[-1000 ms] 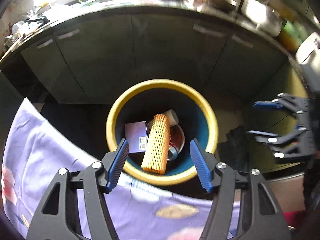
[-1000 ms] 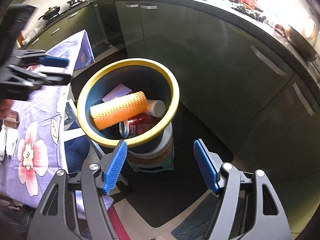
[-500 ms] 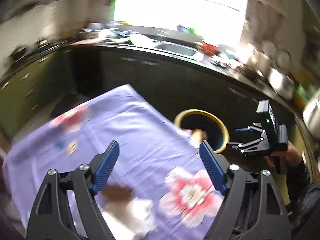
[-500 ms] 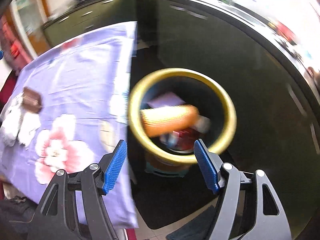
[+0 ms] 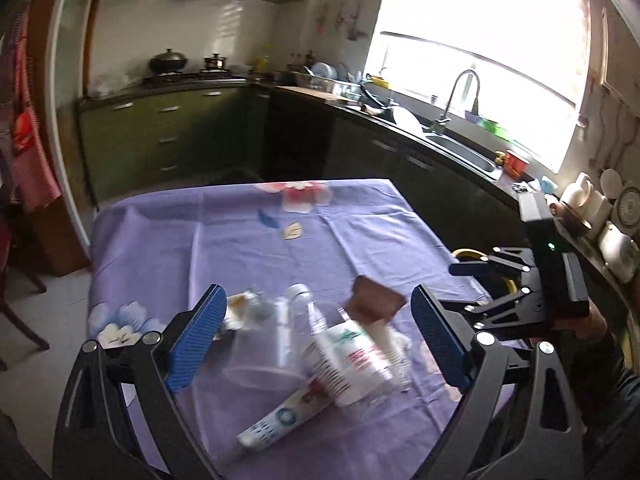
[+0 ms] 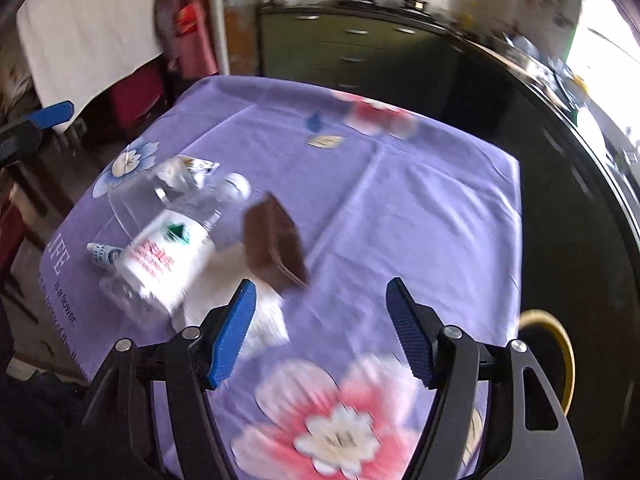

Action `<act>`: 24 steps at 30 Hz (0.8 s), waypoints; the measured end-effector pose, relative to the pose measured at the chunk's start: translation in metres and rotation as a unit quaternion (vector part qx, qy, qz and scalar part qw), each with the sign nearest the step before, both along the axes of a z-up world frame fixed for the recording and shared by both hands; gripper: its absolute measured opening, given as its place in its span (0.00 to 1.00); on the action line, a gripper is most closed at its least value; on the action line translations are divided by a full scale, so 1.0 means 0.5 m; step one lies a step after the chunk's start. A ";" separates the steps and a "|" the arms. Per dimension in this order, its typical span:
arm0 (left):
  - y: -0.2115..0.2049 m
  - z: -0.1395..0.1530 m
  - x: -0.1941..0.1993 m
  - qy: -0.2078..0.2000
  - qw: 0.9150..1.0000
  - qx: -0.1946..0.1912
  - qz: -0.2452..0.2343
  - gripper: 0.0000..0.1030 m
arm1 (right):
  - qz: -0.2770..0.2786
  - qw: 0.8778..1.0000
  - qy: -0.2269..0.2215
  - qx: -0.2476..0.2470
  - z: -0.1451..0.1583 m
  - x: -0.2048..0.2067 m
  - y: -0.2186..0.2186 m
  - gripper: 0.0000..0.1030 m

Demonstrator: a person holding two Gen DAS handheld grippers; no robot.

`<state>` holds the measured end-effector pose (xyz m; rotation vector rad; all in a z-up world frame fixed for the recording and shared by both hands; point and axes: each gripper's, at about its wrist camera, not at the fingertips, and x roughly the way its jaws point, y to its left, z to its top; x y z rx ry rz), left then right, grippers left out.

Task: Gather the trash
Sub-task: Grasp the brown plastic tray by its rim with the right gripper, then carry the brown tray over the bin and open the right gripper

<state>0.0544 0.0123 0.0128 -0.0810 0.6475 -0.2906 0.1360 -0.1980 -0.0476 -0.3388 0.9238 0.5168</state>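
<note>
Both grippers are over the tabletop [image 5: 248, 240] with its purple flowered cloth. The left gripper [image 5: 316, 340] has its fingers spread wide with nothing in them, same for the right gripper [image 6: 318, 330]. The trash sits in a pile: a plastic bottle [image 6: 168, 252], a brown wrapper [image 6: 276, 250], a toothpaste tube [image 5: 280, 420] and crumpled paper [image 6: 188, 170]. The yellow-rimmed bin [image 6: 556, 364] is just off the table edge.

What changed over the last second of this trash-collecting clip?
Both grippers swung away from above the yellow-rimmed bin to the table, now facing the leftover bottle, toothpaste tube and brown packet. Left gripper and right gripper stay open and empty.
</note>
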 end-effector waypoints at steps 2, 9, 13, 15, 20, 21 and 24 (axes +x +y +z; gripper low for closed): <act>0.012 -0.009 -0.008 -0.004 1.000 0.005 0.011 0.87 | 0.011 1.000 0.007 -0.003 -0.012 0.013 0.038 0.61; 0.026 -0.036 -0.017 0.000 1.000 0.013 0.026 0.87 | 0.035 0.999 0.034 -0.015 -0.065 0.060 0.107 0.57; 0.026 -0.052 -0.006 0.008 1.000 0.005 0.028 0.87 | 0.033 0.998 0.045 -0.024 -0.092 0.089 0.125 0.53; 0.024 -0.057 -0.002 0.011 1.000 0.008 0.028 0.87 | 0.030 0.998 0.054 -0.031 -0.112 0.108 0.134 0.48; 0.021 -0.065 0.002 0.018 0.999 0.012 0.023 0.87 | 0.030 0.996 0.075 -0.032 -0.143 0.129 0.135 0.16; 0.020 -0.066 0.003 0.019 0.999 0.014 0.023 0.87 | 0.030 0.996 0.075 -0.030 -0.142 0.127 0.132 0.13; 0.017 -0.071 0.007 0.021 0.999 0.016 0.022 0.87 | 0.027 0.997 0.075 -0.013 -0.131 0.123 0.119 0.13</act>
